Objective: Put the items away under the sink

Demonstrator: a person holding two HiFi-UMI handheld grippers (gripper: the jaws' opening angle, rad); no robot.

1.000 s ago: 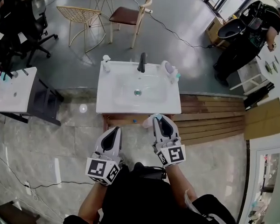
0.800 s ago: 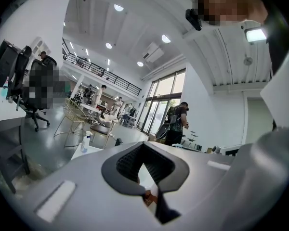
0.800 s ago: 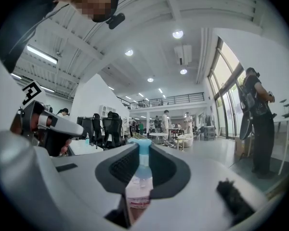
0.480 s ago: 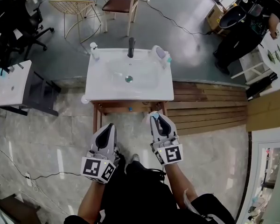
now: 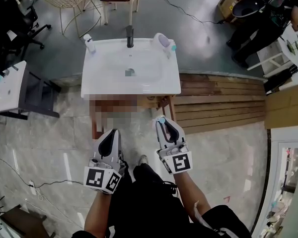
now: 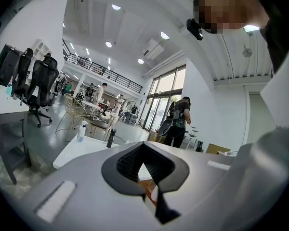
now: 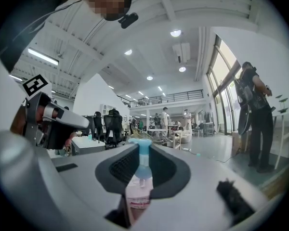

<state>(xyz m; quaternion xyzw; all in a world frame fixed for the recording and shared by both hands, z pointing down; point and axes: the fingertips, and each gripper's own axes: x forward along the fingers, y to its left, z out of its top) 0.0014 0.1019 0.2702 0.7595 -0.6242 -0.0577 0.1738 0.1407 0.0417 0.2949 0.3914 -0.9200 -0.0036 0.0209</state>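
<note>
Grey stone floor (image 5: 49,148) lies under the person. Left tool (image 5: 111,134) is closed, with nothing in it. Right tool (image 5: 164,124) grips a small pink bottle with a blue pump top (image 7: 140,186). The bottle lies long-ways along the jaws and its pump points ahead at the white sink desk on wooden legs (image 5: 89,90), just in front. Farther back stands a gold wire chair (image 5: 72,4).
</note>
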